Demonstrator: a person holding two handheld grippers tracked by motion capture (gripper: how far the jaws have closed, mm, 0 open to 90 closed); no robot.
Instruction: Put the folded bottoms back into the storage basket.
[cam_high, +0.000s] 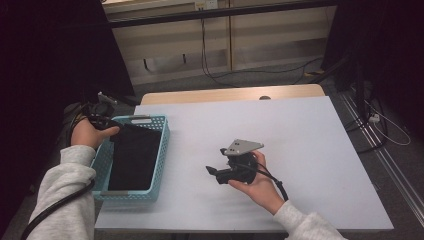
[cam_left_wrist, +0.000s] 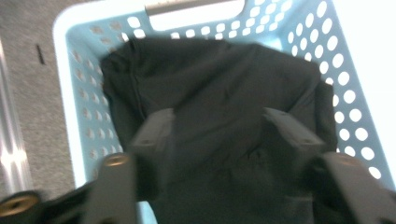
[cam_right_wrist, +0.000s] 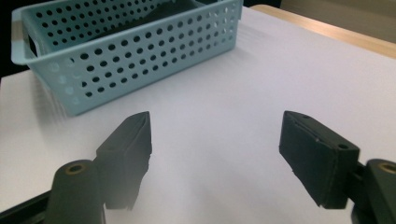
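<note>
At the table's left edge, the left gripper (cam_left_wrist: 217, 135) hangs wide open and empty over the basket (cam_high: 162, 150), directly above the cloth (cam_left_wrist: 219, 88) — dark, crumpled, filling the floor, long axis running near to far. The right gripper (cam_right_wrist: 215, 149), mid-table, gapes empty — well apart from it.

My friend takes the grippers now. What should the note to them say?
Left gripper: open, jaws hanging over the black cloth, not clamped on it.
Right gripper: open, holding nothing, above bare white table, pointing toward the basket.
The black cloth lies inside the blue basket at the table's left edge.
Done: cloth sits in the basket.
Left: probably grab the cloth with the left gripper and lift it out; the right one can help.
</note>
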